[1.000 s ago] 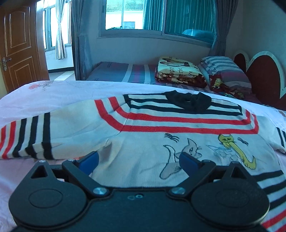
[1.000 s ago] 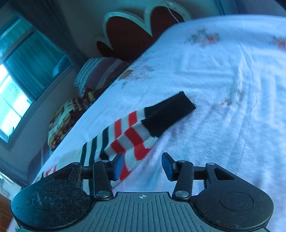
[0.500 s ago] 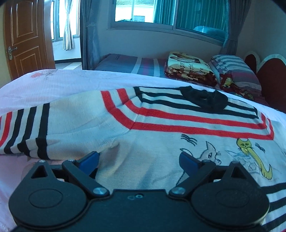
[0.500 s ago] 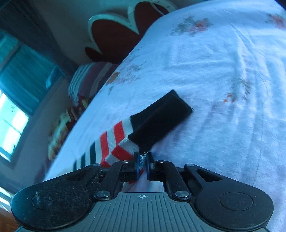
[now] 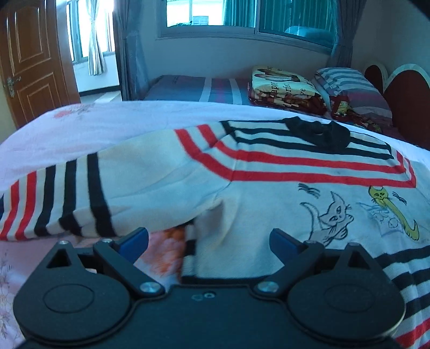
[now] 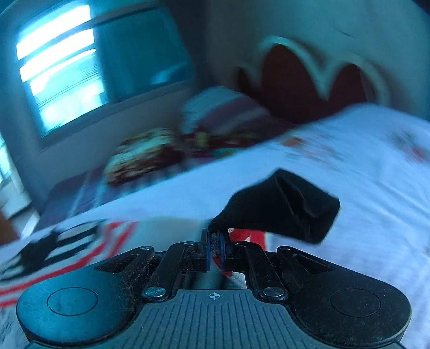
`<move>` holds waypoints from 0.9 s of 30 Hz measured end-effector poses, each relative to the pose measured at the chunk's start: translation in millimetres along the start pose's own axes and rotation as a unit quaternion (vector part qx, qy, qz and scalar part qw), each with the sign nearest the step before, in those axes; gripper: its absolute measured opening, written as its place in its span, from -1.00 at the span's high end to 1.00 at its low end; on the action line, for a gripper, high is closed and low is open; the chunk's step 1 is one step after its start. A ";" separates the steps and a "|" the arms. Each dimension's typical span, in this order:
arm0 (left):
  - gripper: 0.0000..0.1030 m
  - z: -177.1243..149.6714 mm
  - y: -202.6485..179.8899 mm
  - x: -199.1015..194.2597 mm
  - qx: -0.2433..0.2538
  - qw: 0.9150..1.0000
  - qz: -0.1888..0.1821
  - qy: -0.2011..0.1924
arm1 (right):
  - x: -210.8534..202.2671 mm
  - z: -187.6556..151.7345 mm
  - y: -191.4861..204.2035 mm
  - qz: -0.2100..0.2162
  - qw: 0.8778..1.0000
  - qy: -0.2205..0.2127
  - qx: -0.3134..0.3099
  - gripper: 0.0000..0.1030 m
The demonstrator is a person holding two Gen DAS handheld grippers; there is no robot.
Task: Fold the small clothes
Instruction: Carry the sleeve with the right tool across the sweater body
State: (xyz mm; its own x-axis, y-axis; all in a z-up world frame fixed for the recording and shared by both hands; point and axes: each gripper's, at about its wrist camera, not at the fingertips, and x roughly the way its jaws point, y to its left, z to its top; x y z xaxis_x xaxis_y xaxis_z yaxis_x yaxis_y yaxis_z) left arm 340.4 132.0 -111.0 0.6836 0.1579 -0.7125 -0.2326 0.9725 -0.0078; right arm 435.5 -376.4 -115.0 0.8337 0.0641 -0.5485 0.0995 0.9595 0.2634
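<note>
Sweater: small knit, white with red and black stripes, cat drawings on the chest; lies spread flat on the bed, front up, black collar at the far end.
Sweater's sleeve, left wrist view: stretched out to the left across the bedsheet, striped at the end; underarm edge lifted a little off the sheet just ahead of the fingers.
Left hand-held gripper: released, blue fingertips wide apart; low over the near side of the sweater, side seam and striped hem between the two fingers, neither pad visibly touching fabric.
Right hand-held gripper: clenched on the other sleeve, a thin fold of knit pinched between the blue pads just behind the black cuff.
Black cuff: held up off the bedsheet, opening turned toward the right, hanging past the fingertips.
Right wrist view: heavily blurred; striped sweater body at lower left, detail not readable.
Bedsheet: pale with a faint flower print, under all of the sweater.
Background: folded blanket and striped pillow on a second bed beyond, headboard at right, wooden door at left, window above.
</note>
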 end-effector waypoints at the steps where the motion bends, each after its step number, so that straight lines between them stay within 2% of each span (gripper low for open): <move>1: -0.86 -0.3 3.9 0.0 -0.003 1.000 0.000 0.003 | 0.9 -5.6 24.2 0.020 0.999 0.003 -0.029 0.89; 7: -0.80 -2.8 18.3 -8.2 -0.016 1.000 0.001 0.004 | 18.5 -62.5 143.1 0.126 0.980 0.048 -0.144 0.88; 11: -0.79 -6.4 24.7 -13.4 -0.015 1.000 0.000 0.003 | 35.6 -101.2 189.1 0.171 0.964 0.089 -0.185 0.88; 13: -0.79 -9.2 28.3 -15.0 -0.017 1.000 0.002 0.002 | 45.3 -116.6 207.8 0.179 0.955 0.111 -0.208 0.87; 14: -0.79 -10.5 30.4 -15.3 -0.021 1.000 0.001 0.003 | 46.1 -122.1 210.3 0.174 0.956 0.101 -0.215 0.74; 17: -0.79 -11.8 33.8 -15.4 -0.032 0.999 -0.012 0.002 | 45.5 -129.2 216.7 0.205 0.954 0.101 -0.194 -0.02; 18: -0.79 -11.5 33.1 -15.6 -0.036 0.999 -0.018 -0.001 | 43.5 -130.8 219.1 0.208 0.953 0.098 -0.197 -0.03; 20: -0.75 -7.5 27.5 -14.8 -0.044 0.998 -0.042 -0.009 | 35.1 -130.3 216.4 0.210 0.955 0.082 -0.191 -0.02; 22: -0.66 -1.9 15.9 -12.5 -0.049 0.996 -0.075 -0.016 | 31.9 -125.5 210.7 0.207 0.964 0.068 -0.153 0.00; 23: -0.63 1.4 6.2 -10.0 -0.049 0.994 -0.095 -0.017 | 28.7 -122.0 204.6 0.202 0.968 0.064 -0.138 0.10; 25: -0.43 10.0 -16.8 -1.7 -0.044 0.989 -0.143 -0.020 | 21.5 -116.7 193.8 0.189 0.974 0.059 -0.112 0.18; 27: -0.36 19.1 -41.6 10.7 -0.039 0.981 -0.188 -0.021 | 11.2 -110.1 181.8 0.180 0.977 0.057 -0.094 0.18</move>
State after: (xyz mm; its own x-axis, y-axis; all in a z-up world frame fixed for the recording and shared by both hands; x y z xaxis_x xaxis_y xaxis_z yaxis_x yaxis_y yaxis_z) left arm 370.6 96.6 -104.9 0.7589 -0.2005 -0.6195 -0.0103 0.9476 -0.3193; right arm 403.2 -171.1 -160.6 0.7286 0.4276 -0.5350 -0.3003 0.9015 0.3115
